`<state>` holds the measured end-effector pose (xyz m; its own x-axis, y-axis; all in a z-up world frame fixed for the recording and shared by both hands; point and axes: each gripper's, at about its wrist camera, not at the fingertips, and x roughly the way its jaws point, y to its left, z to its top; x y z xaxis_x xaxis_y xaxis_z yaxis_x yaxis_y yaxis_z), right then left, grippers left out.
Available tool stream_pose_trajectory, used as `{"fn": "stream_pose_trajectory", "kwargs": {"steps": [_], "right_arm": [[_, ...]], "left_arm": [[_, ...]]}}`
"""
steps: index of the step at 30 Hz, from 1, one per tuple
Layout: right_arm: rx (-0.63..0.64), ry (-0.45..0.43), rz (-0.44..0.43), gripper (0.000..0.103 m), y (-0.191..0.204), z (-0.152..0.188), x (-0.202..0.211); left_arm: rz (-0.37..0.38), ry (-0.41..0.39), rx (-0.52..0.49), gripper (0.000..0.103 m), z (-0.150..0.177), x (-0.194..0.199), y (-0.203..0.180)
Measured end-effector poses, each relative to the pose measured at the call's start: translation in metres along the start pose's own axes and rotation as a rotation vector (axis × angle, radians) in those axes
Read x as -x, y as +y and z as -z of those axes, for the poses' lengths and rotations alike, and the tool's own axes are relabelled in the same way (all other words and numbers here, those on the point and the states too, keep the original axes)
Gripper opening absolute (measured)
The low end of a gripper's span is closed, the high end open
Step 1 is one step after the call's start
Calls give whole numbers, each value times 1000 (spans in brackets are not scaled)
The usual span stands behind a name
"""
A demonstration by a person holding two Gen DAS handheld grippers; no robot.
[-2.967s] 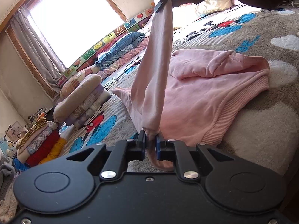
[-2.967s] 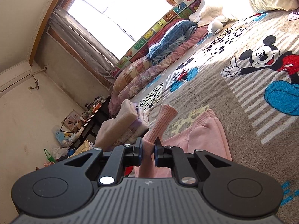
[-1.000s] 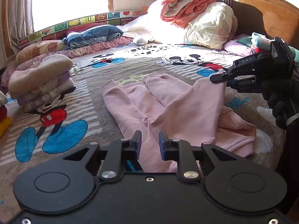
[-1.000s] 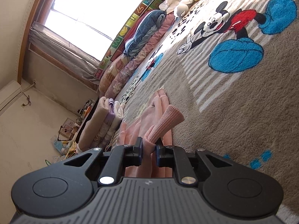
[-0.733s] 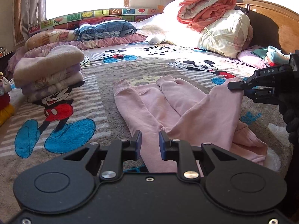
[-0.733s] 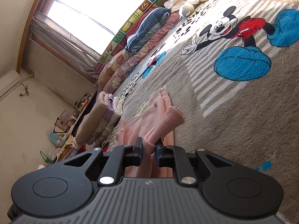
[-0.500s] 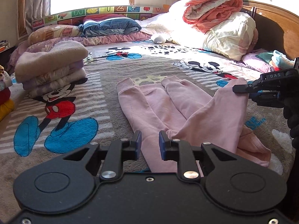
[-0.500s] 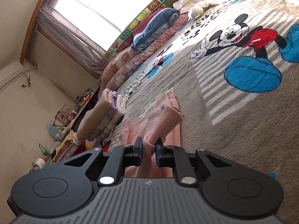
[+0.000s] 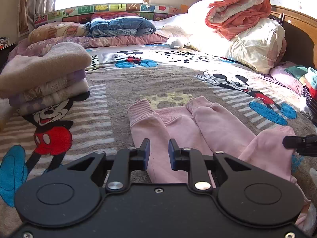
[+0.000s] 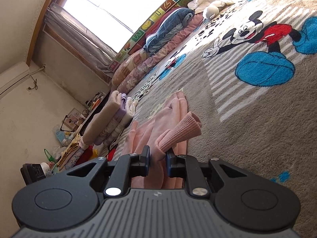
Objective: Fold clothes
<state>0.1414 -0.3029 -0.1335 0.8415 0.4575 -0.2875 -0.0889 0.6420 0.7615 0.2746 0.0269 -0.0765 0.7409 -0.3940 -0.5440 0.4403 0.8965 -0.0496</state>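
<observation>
A: From the left wrist view, what do you see?

B: The left gripper (image 9: 158,152) hangs just above the pink sweatshirt (image 9: 178,127), its fingers (image 9: 145,153) parted with nothing between them; only cloth lying lower down shows through the gap. The sweatshirt lies on the cartoon-mouse bedspread (image 9: 138,83), both ribbed cuffs (image 9: 139,109) pointing away toward the window.

A: And the other tool?

B: The tip of the right gripper (image 9: 301,143) enters at the right edge, touching a raised fold of the pink fabric. From here I cannot tell how its fingers stand.

A: Anything else on the bed?

B: A stack of folded blankets (image 9: 43,75) at the left, a blue folded quilt (image 9: 120,26) by the window, and a rolled orange quilt (image 9: 237,6) on top of a cream pillow (image 9: 255,43) near the wooden headboard (image 9: 297,23).

A: Now the right wrist view.

B: The picture is tilted. The right gripper (image 10: 157,161) is clenched on a ribbed pink cuff (image 10: 180,132), which bunches between the fingers (image 10: 146,158) and sticks out beyond them, lifted off the bedspread (image 10: 257,129). The rest of the sweatshirt (image 10: 164,119) lies flat beyond it. The same folded blankets (image 10: 111,121) sit further off to the left, with a cluttered shelf (image 10: 79,119) along the wall behind.
</observation>
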Motion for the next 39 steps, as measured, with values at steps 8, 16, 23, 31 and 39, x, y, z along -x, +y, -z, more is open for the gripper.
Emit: {"fn": "stream_pose_trajectory", "kwargs": {"steps": [8,16,23,31,39], "right_arm": [[-36,-26,-41,19,-13,4,-2],[-119,-1,-56,19,-28,-2,-13],[-150,22,-54,21,-34,-1,-18],[-155,6,-58,27,-36,1,-14],[-139,-60,-30,46,-30,6,2]], "left_arm": [[26,34,-45,19,-23,-52,18],[75,100,-127,19,-30,-92,10],[29,94,-76,19,-39,-101,23],[-2,33,-18,19,-41,-68,32],[34,19,-61,15,-2,17,12]]}}
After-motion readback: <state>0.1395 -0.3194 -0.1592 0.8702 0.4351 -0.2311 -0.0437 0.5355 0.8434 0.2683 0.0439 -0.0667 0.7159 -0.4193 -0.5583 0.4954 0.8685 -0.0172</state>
